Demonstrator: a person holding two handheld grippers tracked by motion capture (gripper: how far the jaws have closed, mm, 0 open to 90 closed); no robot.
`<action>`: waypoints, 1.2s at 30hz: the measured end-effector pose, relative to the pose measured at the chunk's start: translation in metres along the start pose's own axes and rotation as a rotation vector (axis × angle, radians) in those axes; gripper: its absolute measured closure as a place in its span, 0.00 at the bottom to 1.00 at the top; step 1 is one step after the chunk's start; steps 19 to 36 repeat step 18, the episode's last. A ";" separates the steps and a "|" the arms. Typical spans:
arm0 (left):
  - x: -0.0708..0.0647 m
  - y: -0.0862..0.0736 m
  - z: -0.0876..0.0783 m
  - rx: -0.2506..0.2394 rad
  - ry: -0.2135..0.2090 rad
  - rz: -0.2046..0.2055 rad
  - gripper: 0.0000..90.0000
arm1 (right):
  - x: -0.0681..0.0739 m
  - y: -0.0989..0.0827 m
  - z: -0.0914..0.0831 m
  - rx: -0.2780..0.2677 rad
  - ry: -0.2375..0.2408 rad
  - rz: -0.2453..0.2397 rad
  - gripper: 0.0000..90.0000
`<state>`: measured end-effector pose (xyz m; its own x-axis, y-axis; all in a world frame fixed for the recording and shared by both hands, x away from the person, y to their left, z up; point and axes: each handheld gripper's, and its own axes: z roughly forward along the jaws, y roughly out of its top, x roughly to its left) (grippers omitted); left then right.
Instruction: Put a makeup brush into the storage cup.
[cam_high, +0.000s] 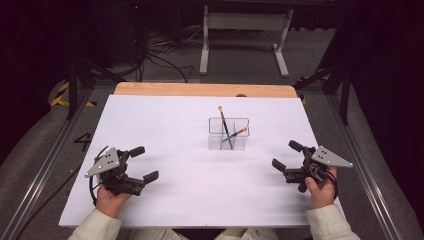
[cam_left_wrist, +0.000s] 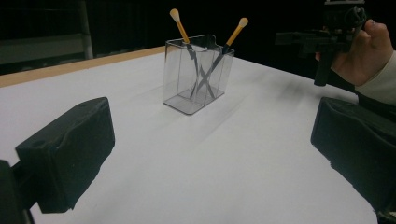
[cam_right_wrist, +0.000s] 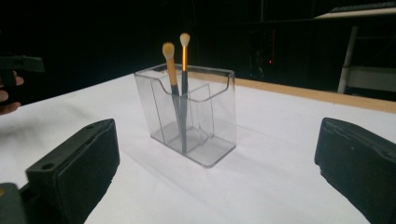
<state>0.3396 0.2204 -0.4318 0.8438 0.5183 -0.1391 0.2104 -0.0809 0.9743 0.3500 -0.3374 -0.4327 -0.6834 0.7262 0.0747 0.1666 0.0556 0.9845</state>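
Note:
A clear plastic holder (cam_high: 228, 134) (cam_left_wrist: 197, 74) (cam_right_wrist: 194, 112) stands upright a little right of the white table's middle. Two small brushes (cam_high: 226, 129) (cam_left_wrist: 181, 29) (cam_right_wrist: 176, 77) with black handles, gold ferrules and pale tips stand crossed inside it. My left gripper (cam_high: 141, 164) (cam_left_wrist: 210, 154) rests at the near left, held by a hand, jaws wide apart and empty. My right gripper (cam_high: 287, 156) (cam_right_wrist: 215, 172) sits at the near right, also held, jaws wide apart and empty. Both point toward the holder from a distance.
The white sheet (cam_high: 165, 135) covers the table, with a wooden edge strip (cam_high: 200, 90) at the far side. Beyond it are a white stand (cam_high: 245, 30), cables (cam_high: 160, 50) on the floor and dark frame legs. Metal rails (cam_high: 45, 165) run along both table sides.

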 end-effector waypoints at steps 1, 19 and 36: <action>0.000 0.000 0.000 -0.002 0.000 -0.001 0.01 | 0.000 -0.002 0.001 0.004 -0.001 0.001 0.01; 0.002 -0.004 0.001 -0.005 -0.003 -0.015 0.01 | 0.000 -0.005 0.002 -0.005 0.001 0.002 0.01; 0.002 -0.004 0.001 -0.005 -0.003 -0.015 0.01 | 0.000 -0.005 0.002 -0.005 0.001 0.002 0.01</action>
